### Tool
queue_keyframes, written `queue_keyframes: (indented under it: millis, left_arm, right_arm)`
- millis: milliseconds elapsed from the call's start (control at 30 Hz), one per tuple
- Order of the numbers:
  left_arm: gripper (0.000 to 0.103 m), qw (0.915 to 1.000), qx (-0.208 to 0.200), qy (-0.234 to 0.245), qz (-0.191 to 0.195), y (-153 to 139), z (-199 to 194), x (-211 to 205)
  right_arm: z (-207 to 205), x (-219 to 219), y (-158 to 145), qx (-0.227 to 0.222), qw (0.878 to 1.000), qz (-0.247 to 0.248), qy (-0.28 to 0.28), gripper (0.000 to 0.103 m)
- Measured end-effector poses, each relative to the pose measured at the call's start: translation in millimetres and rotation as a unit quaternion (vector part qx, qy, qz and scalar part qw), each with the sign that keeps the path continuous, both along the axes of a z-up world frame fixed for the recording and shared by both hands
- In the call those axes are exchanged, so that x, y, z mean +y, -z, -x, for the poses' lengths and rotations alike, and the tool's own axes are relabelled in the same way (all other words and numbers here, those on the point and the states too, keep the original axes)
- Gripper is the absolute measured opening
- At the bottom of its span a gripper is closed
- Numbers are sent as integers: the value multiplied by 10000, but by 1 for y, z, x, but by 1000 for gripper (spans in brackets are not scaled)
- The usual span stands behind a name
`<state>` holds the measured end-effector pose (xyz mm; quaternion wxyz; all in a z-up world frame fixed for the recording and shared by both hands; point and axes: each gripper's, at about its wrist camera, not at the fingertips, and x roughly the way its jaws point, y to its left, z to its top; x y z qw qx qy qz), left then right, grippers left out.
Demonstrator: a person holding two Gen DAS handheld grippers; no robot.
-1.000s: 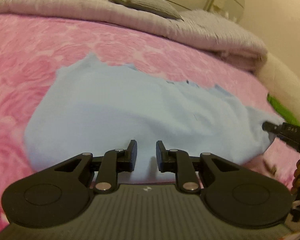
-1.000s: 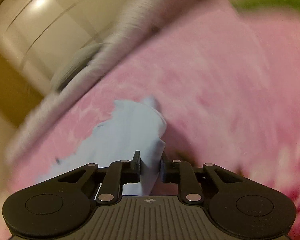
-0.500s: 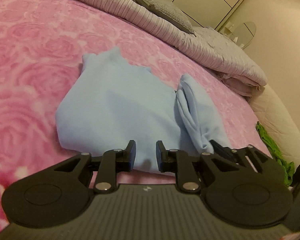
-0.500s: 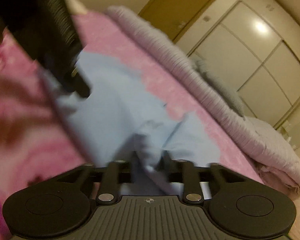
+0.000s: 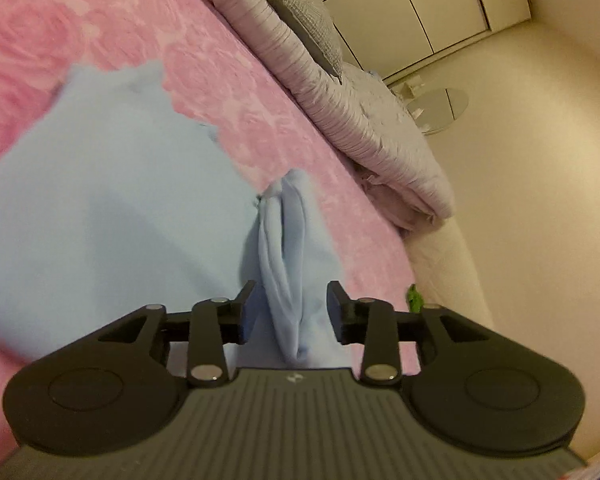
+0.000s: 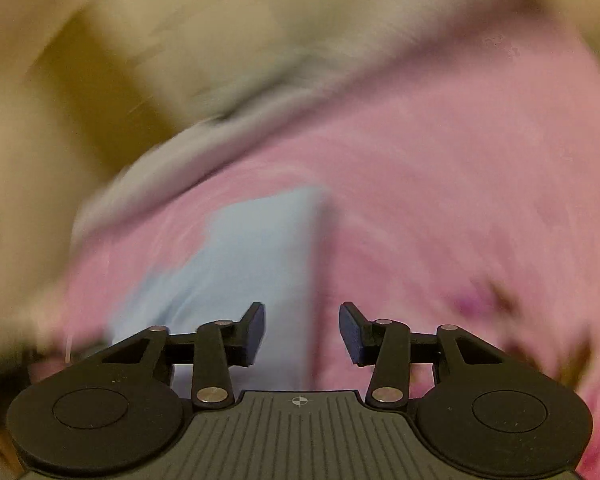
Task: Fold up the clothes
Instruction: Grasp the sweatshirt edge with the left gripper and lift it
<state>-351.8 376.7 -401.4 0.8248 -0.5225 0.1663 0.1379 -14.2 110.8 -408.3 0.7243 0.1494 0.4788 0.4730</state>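
The left tongs are seen opening, with the bunched sleeve of the light blue garment standing between the pads untouched. The right tongs are held apart and empty over the garment's straight edge, in a badly blurred view. The garment is spread on the pink bedspread, its body flat and one side turned inward. The sleeve is judged to have been laid over the body so that a narrower shape is formed for folding.
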Motion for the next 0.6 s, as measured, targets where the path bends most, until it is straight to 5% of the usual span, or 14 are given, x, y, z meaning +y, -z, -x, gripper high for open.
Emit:
queue_keyframes:
  millis: [100, 133, 400, 567, 600]
  left_arm:
    - [32, 9998, 157, 96, 90, 7, -19, 10]
    - [32, 9996, 209, 128, 120, 10, -26, 14]
    - [33, 9965, 161, 662, 475, 28, -67, 16]
    - [31, 9958, 181, 826, 344, 31, -74, 7]
    - [24, 9960, 138, 839, 261, 29, -74, 6]
  right_arm:
    - [-41, 6, 33, 1591, 9864, 7, 411, 44]
    - [-47, 12, 36, 1638, 9858, 54, 376, 41]
    - [-28, 58, 29, 400, 9950, 666, -631, 37]
    - [-19, 59, 30, -76, 9939, 697, -850, 37]
    - [-19, 59, 29, -112, 9938, 686, -868, 37]
